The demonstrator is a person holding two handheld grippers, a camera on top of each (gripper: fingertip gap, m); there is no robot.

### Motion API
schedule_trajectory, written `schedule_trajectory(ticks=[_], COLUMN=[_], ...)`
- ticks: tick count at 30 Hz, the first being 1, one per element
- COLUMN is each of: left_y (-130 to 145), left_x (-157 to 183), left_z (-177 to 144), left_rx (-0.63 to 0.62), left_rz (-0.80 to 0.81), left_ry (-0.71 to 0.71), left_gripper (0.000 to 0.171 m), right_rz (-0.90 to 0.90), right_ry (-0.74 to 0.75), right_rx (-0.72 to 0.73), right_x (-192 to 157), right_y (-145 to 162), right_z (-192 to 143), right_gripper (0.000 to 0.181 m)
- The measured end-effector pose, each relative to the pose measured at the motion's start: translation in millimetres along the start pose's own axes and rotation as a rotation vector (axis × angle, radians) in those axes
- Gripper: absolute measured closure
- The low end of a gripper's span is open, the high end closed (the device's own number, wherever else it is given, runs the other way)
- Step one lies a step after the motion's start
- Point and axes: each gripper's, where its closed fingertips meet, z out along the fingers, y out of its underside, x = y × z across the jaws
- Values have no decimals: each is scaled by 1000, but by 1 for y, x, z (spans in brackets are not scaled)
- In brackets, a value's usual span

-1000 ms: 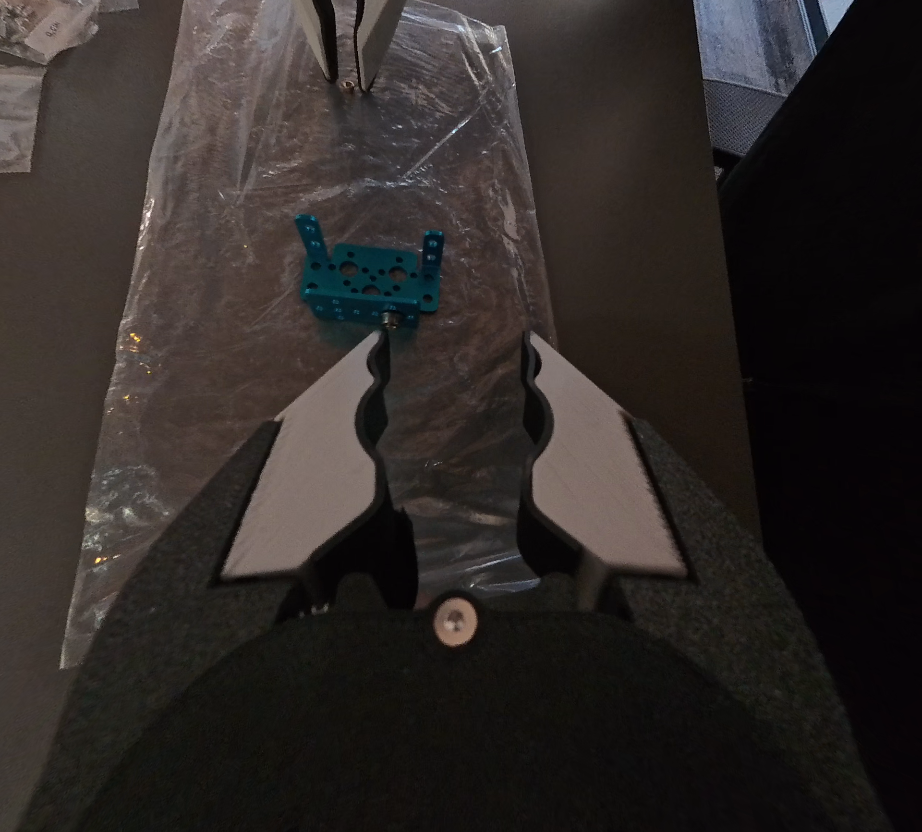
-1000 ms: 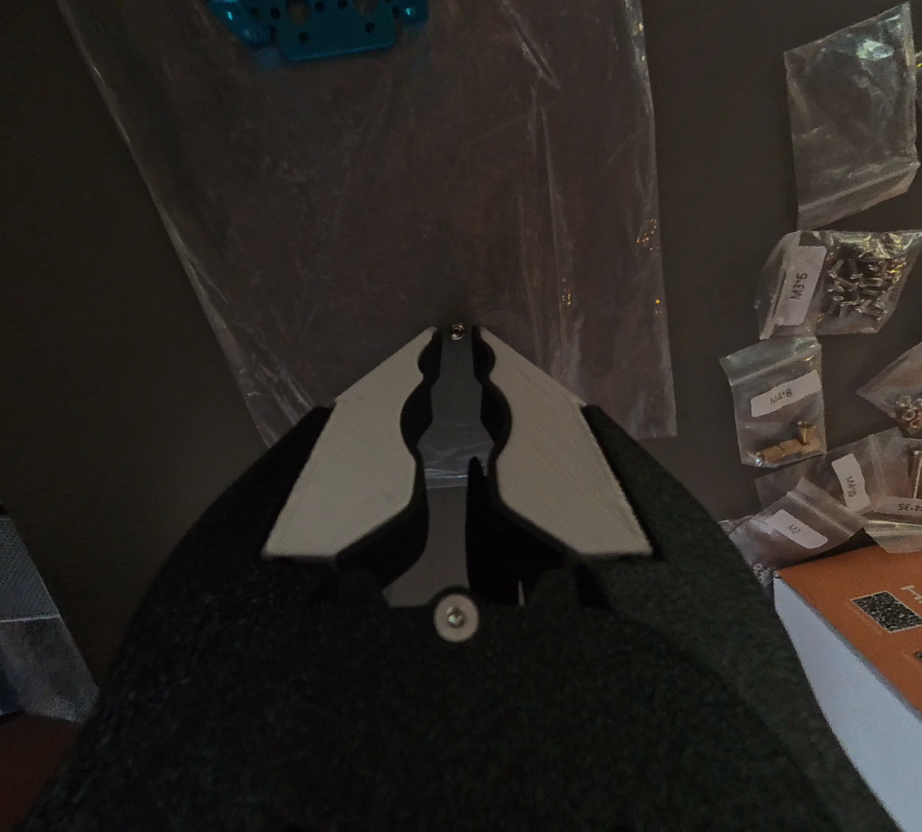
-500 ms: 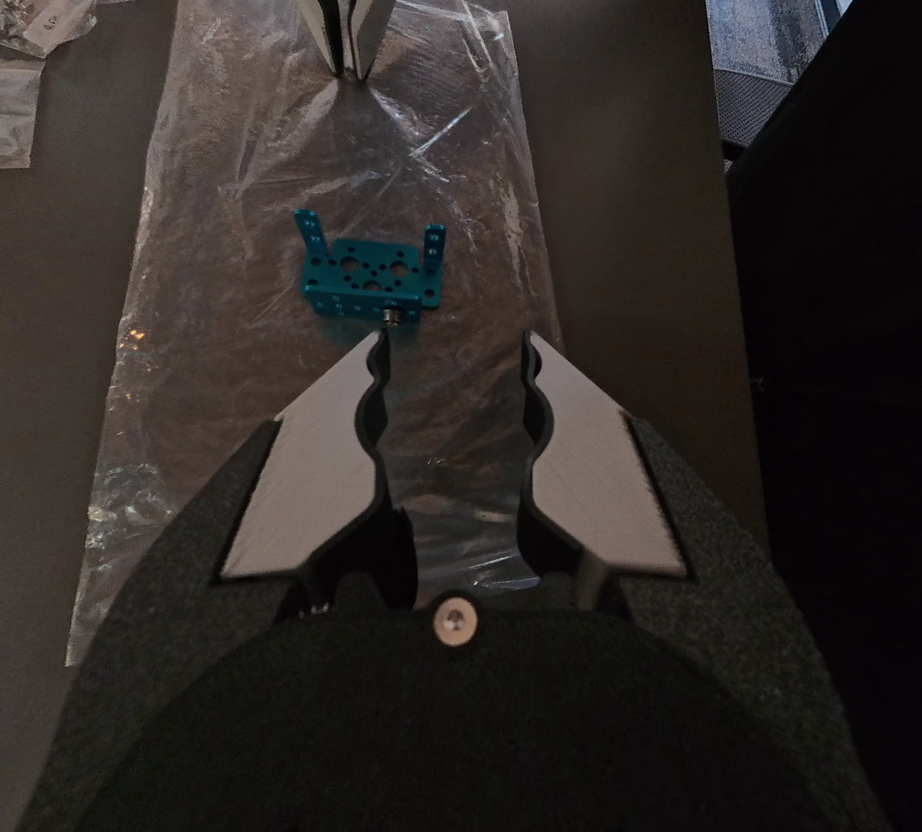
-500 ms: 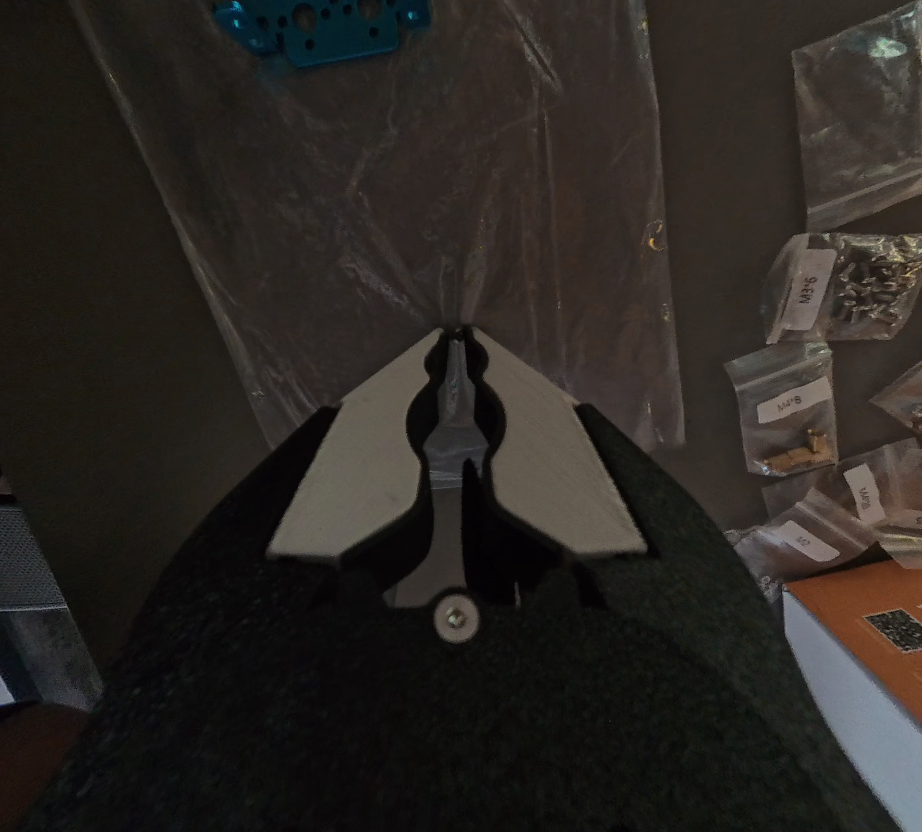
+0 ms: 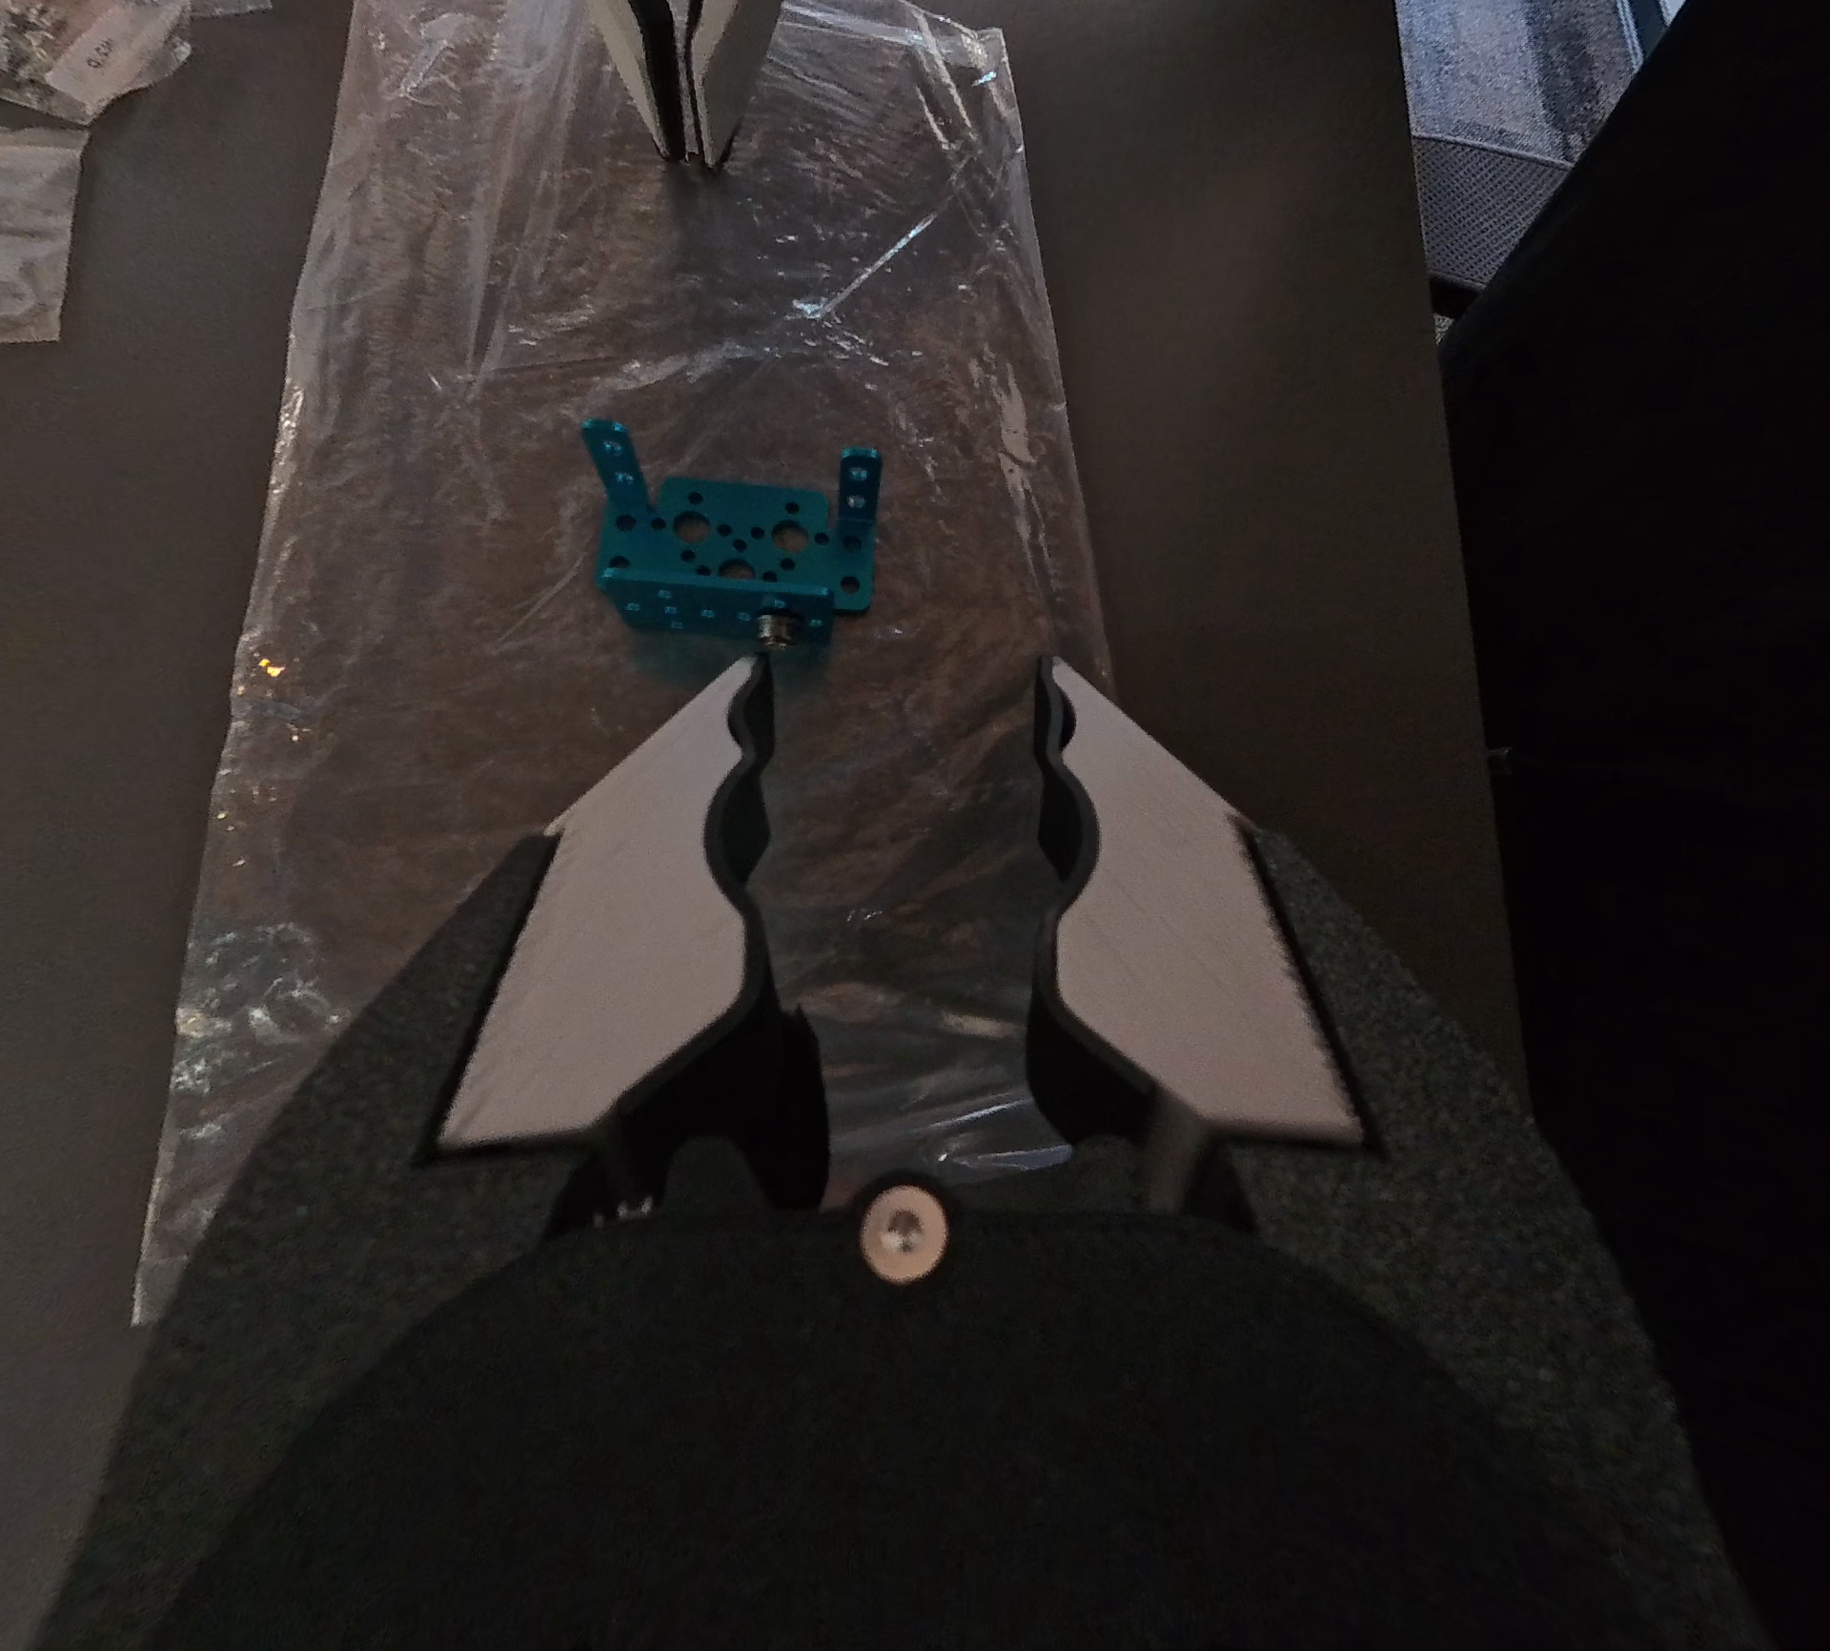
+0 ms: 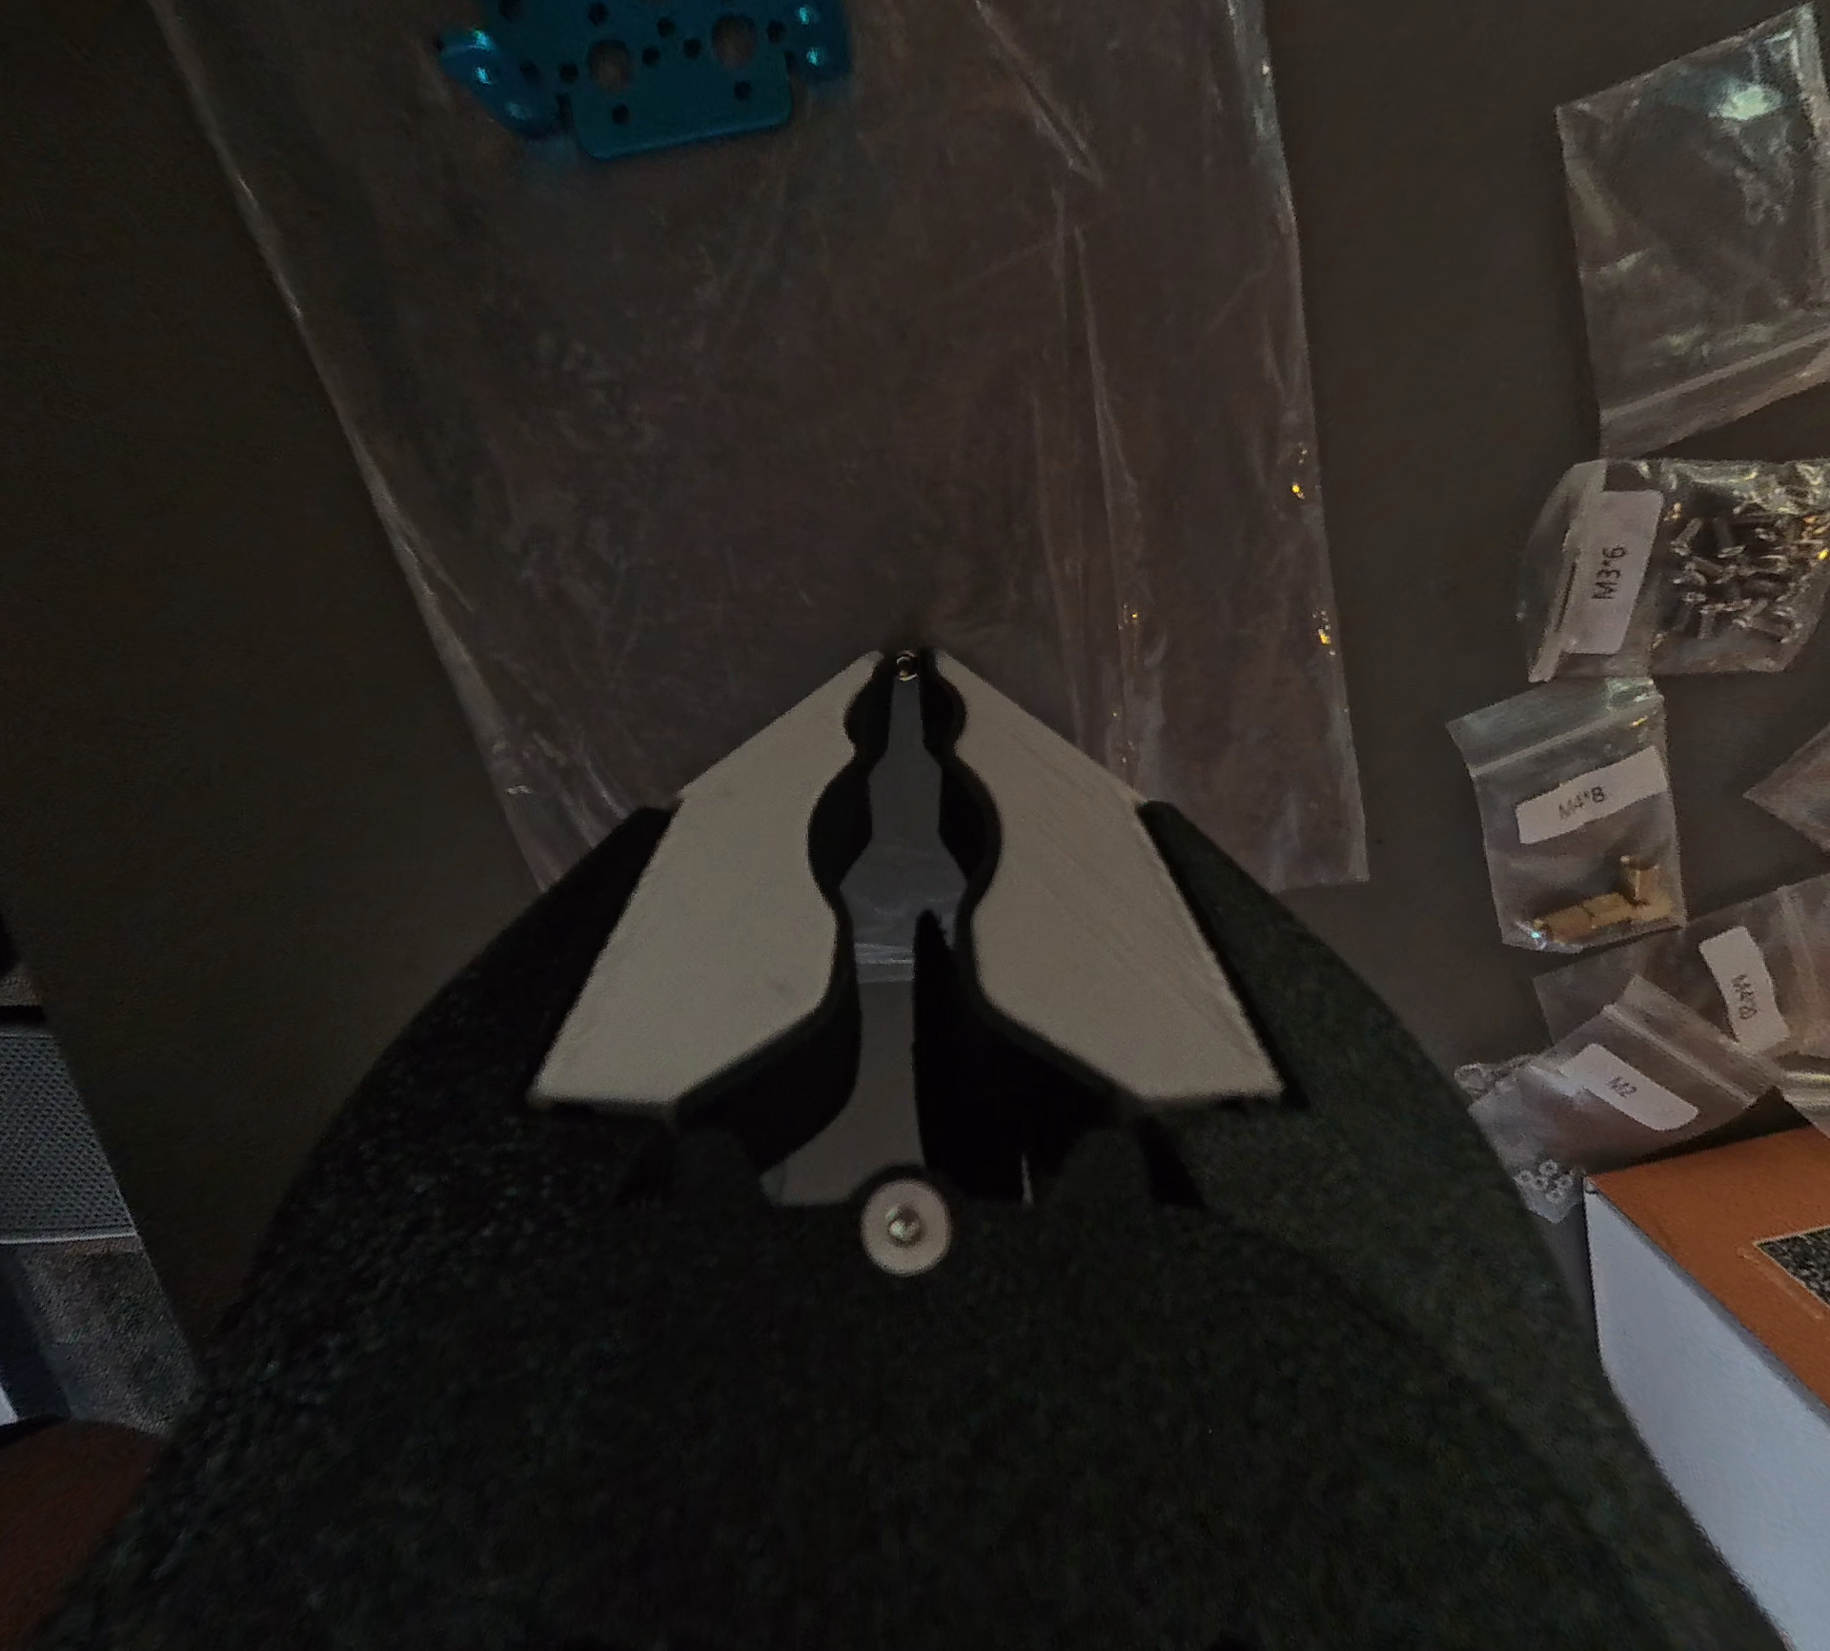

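On a clear plastic sheet (image 5: 475, 435) over the dark table (image 5: 1238, 316), the left gripper (image 5: 899, 663) hovers with jaws wide apart, its left fingertip just beside the blue bracket (image 5: 728, 549) at 12 o'clock. At the sheet's far end, the right gripper (image 6: 906, 658) pinches a tiny screw (image 6: 904, 666); small bags (image 6: 1674, 564) lie at its 3 o'clock

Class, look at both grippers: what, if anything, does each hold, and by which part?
The right gripper pinches a tiny metal fastener at its very fingertips; which part of it cannot be told. The left gripper is open and holds nothing.
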Motion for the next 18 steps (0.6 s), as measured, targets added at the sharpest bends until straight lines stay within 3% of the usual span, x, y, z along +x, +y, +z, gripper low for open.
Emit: schedule_trajectory(ticks=[8,13,18], left_y=[1,2,2], left_x=[0,0,1], left_z=[0,1,1], left_rx=[-5,-13,-12], left_rz=[-3,-1,4], left_ry=[3,3,-2], left_gripper=[119,119,119], right_rz=[-10,-81,-63], right_ry=[22,33,39], right_rx=[24,204,203], right_x=[1,-7,-6], right_y=[-2,-33,-30], right_z=[-2,-13,-14], right_gripper=[178,181,181])
